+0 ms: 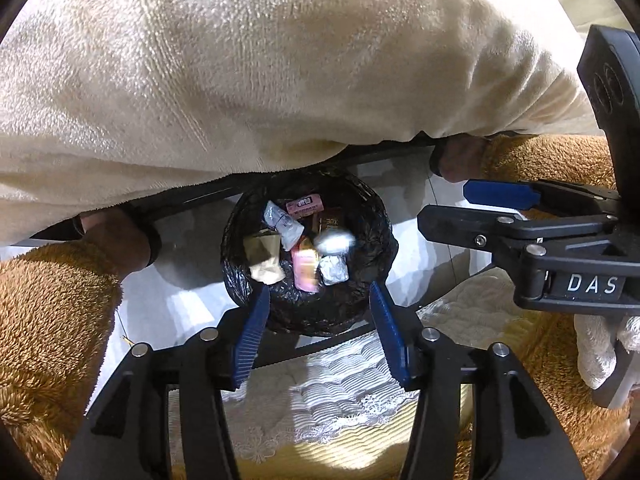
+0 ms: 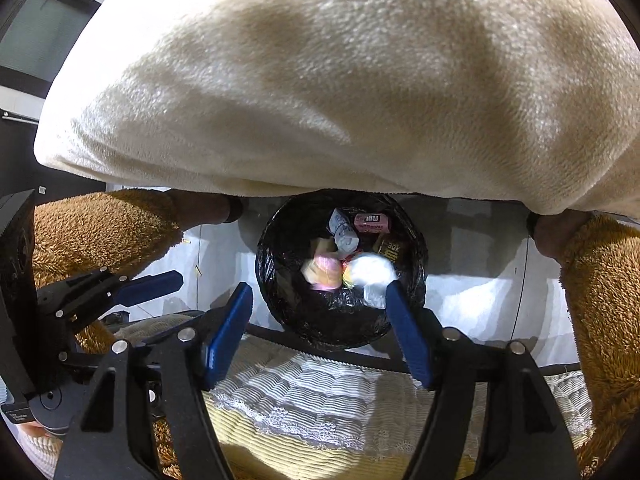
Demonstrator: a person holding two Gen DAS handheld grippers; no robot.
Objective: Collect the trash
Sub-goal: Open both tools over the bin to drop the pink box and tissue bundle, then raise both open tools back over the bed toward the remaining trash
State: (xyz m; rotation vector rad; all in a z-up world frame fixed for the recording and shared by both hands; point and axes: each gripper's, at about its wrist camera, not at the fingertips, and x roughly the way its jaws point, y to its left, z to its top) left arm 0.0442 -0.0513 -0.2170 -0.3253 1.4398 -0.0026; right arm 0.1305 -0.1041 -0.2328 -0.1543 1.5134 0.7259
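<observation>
A round bin lined with a black bag [image 1: 360, 200] stands on the floor below both grippers; it also shows in the right wrist view [image 2: 416, 248]. Inside lie several wrappers: a pink packet [image 1: 305, 205], a brown crumpled paper [image 1: 262, 254], a silver foil piece [image 1: 334, 274]. A blurred white crumpled ball [image 1: 334, 240] is over the bin's middle, also in the right wrist view [image 2: 370, 270]. My left gripper [image 1: 320, 332] is open and empty above the bin's near rim. My right gripper [image 2: 320, 328] is open and empty, also seen side-on in the left wrist view [image 1: 464, 208].
A person's cream fleece top [image 1: 240, 80] fills the upper half of both views. Brown fleece sleeves [image 1: 52, 300] flank the bin. A white and yellow quilted lace-edged cloth [image 1: 340, 392] lies under the grippers. The floor [image 2: 480, 280] around the bin is pale.
</observation>
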